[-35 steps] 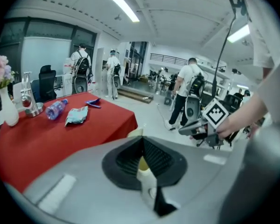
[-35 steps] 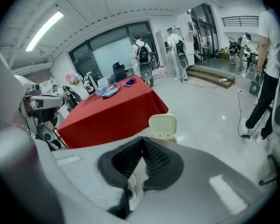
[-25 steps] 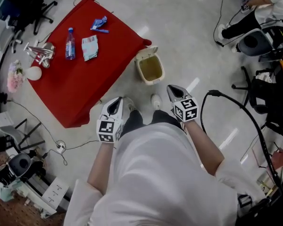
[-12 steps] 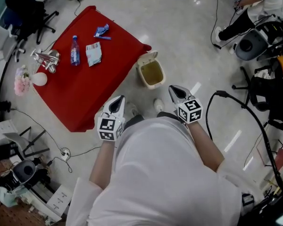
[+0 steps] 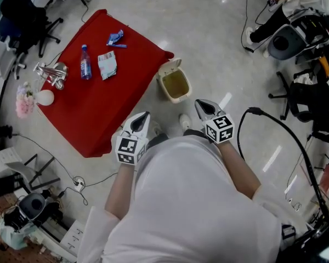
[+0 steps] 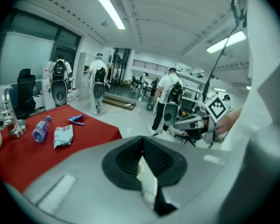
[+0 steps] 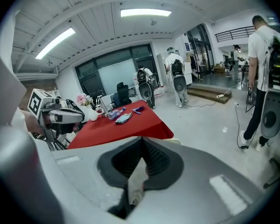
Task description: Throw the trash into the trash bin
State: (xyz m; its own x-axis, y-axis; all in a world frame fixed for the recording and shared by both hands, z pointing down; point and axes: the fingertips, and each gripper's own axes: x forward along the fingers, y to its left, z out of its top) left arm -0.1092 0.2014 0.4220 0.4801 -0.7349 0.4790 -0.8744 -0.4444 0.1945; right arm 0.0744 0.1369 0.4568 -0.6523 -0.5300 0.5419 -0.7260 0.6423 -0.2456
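Note:
A red-clothed table (image 5: 98, 97) carries a plastic bottle (image 5: 85, 63), a crumpled white wrapper (image 5: 107, 64) and a blue wrapper (image 5: 115, 38). A beige trash bin (image 5: 175, 84) with its lid tipped open stands on the floor at the table's near corner. My left gripper (image 5: 142, 116) is shut and empty, held close to the body short of the table's edge. My right gripper (image 5: 200, 103) is also shut and empty, just this side of the bin. In the left gripper view the bottle (image 6: 39, 129) and white wrapper (image 6: 63, 135) lie far ahead of the jaws.
A metal stand (image 5: 51, 72), a white vase (image 5: 44, 97) and pink flowers (image 5: 23, 99) crowd the table's left end. Office chairs (image 5: 296, 37) and a black cable (image 5: 274, 127) lie to the right. Several people with backpack rigs (image 6: 168, 99) stand farther off.
Both grippers have risen a little in front of the body and stay shut. The head view has shifted slightly, so table and bin sit a bit differently in frame.

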